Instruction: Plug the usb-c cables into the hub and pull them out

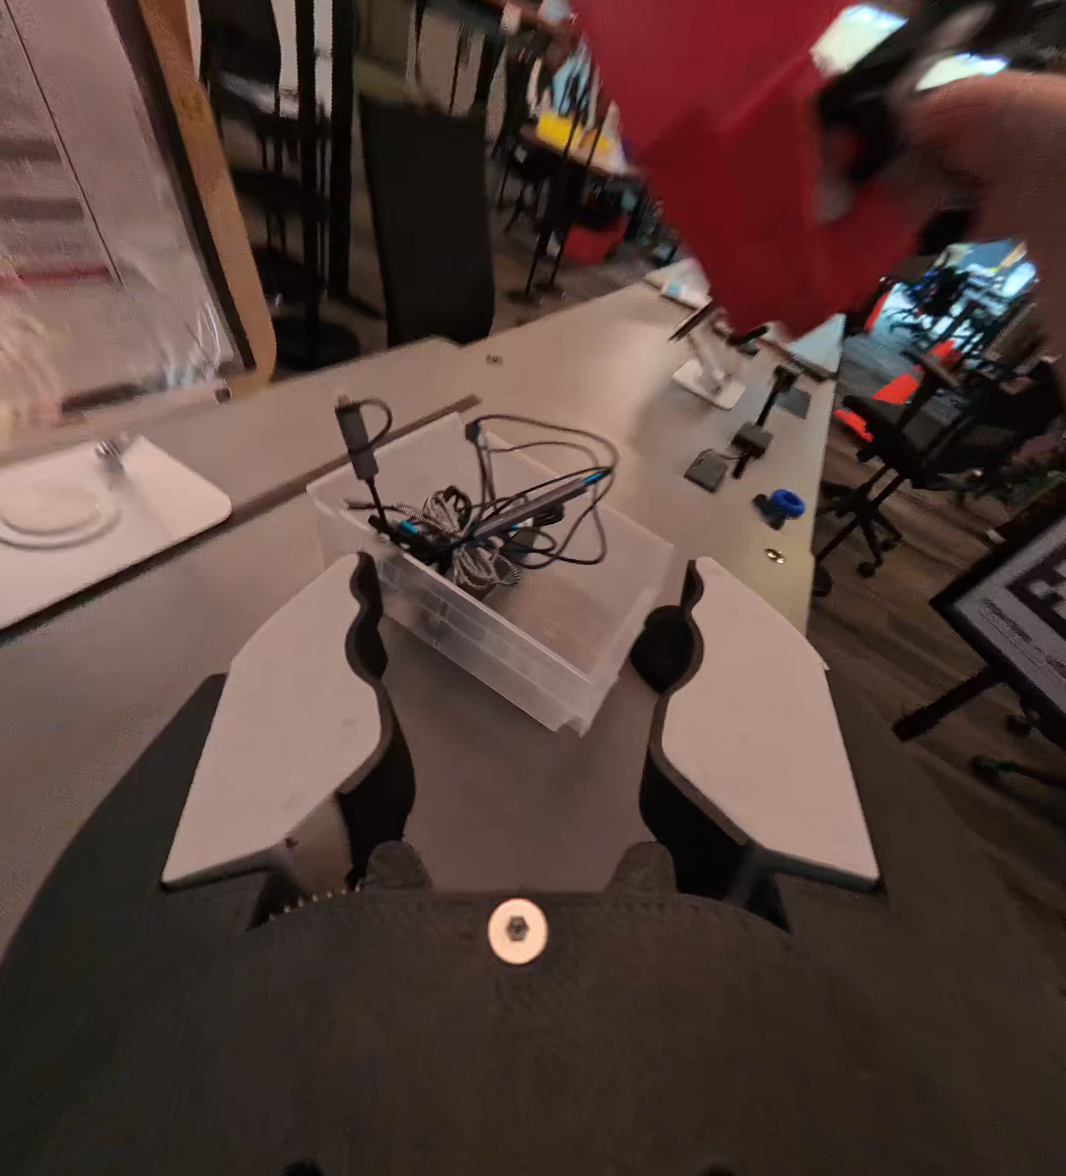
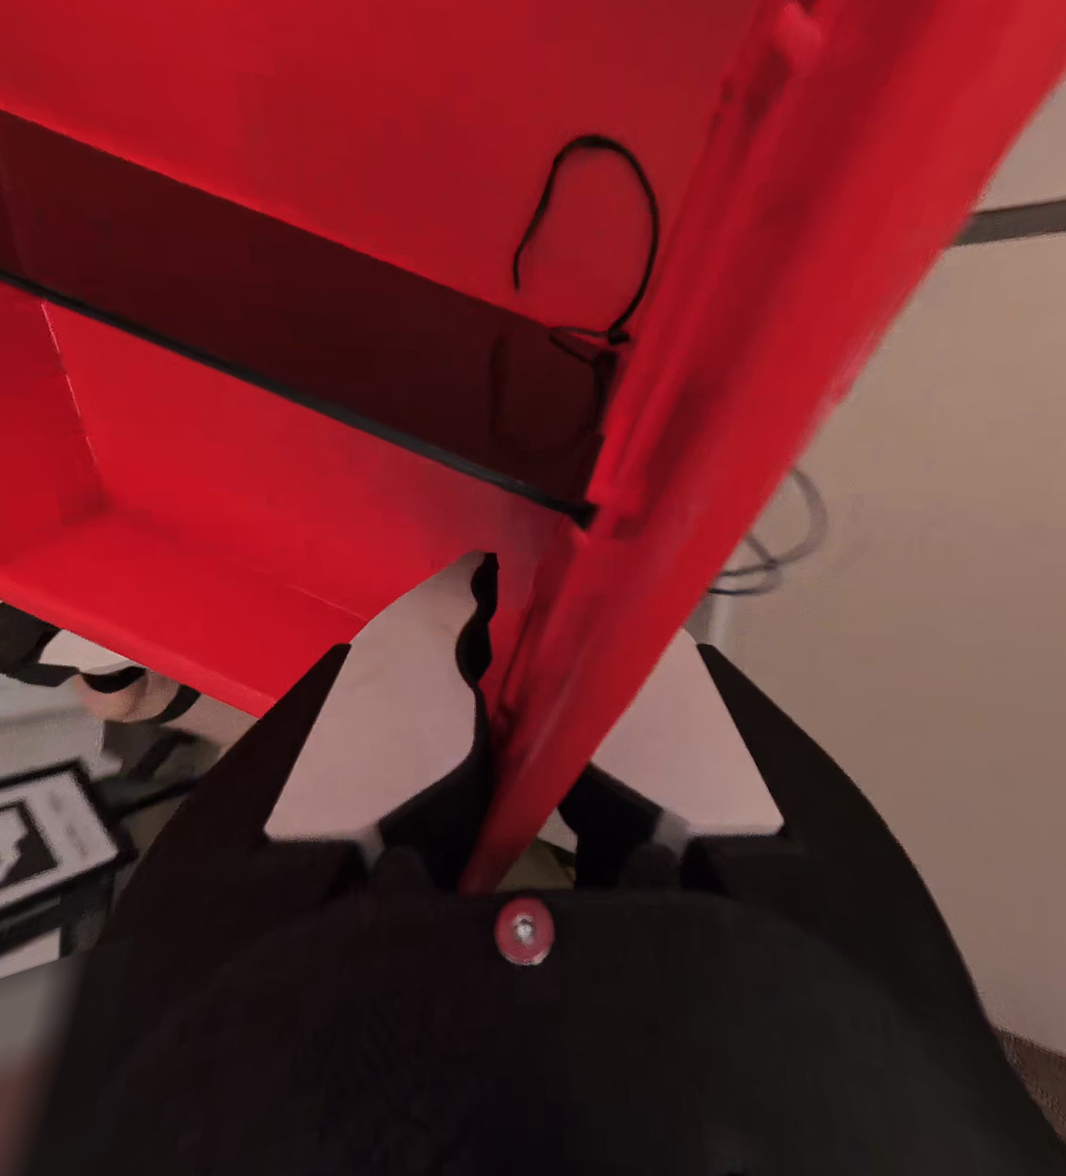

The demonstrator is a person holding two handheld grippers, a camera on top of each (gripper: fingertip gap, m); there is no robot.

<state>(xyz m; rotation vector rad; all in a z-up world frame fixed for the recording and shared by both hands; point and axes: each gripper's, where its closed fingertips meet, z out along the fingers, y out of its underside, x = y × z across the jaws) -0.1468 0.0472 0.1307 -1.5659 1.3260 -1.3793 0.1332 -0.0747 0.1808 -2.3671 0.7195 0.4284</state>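
Note:
A clear plastic bin (image 1: 556,662) sits on the grey table (image 1: 505,802) and holds a tangle of black cables (image 1: 556,483) with blue-ended plugs and a slim grey hub (image 1: 533,509). A dark grey adapter (image 1: 357,445) sticks up at its far left corner. My left gripper (image 1: 527,611) is open and empty, just short of the bin's near wall. My right gripper (image 2: 530,573) is shut on the wall of a red bin (image 2: 327,191), held tilted in the air. One finger (image 2: 428,668) shows; the other is hidden behind the wall. The red bin (image 1: 740,159) hangs over the table's far right.
A black divider (image 2: 263,343) and a thin black cord loop (image 2: 607,223) are inside the red bin. A white base plate (image 1: 72,528) lies at left. A white stand (image 1: 708,382), small black adapters (image 1: 708,474) and a blue object (image 1: 780,506) lie near the right edge, with office chairs (image 1: 912,458) beyond. The right gripper is farther from the dark grey adapter (image 1: 357,445), some 25 cm, than the left, some 20 cm.

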